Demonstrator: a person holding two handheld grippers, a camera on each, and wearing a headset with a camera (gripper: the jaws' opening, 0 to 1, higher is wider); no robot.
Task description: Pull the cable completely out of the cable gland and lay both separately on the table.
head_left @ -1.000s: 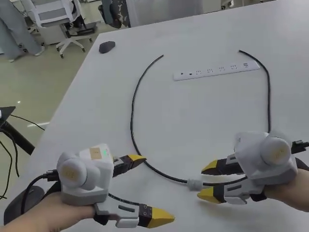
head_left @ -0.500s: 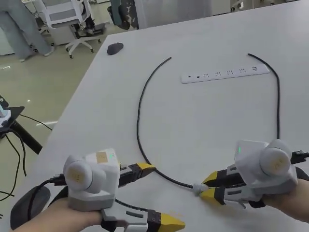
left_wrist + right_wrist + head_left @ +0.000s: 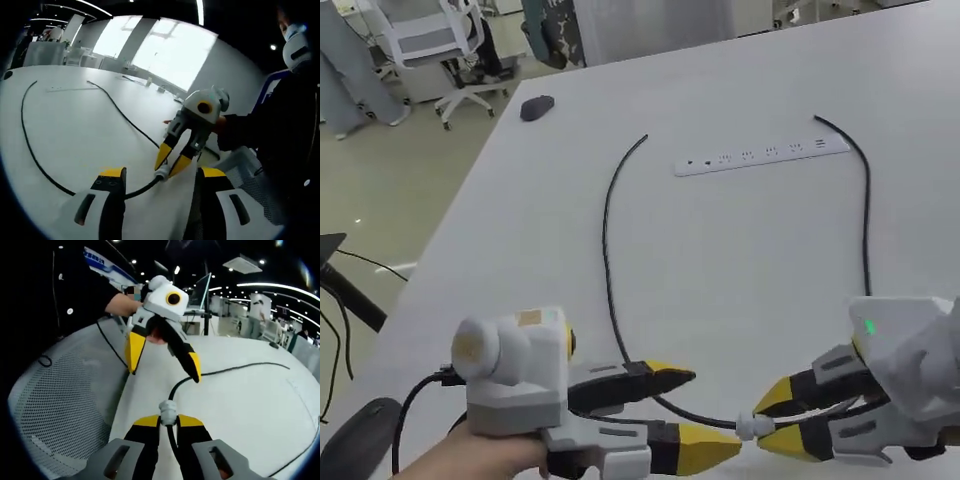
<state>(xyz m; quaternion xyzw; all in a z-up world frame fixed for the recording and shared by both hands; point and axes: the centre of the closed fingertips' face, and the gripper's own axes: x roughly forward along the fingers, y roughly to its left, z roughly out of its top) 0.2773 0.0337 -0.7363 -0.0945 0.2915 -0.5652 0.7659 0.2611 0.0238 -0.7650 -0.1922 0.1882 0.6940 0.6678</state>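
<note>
Cable gland (image 3: 752, 427) nipped at the tips of the right gripper (image 3: 763, 420), cable (image 3: 607, 260) loose inside the left gripper (image 3: 712, 415).

The right jaws are drawn almost together on the rear of the white cable gland, which pokes out just past the fingertips. From there the black cable runs straight into the gap between the left fingers, which stand wide apart and touch nothing. The two sets of tips face each other along the cable's axis, so the left gripper looks best placed to clamp and draw away.
</note>
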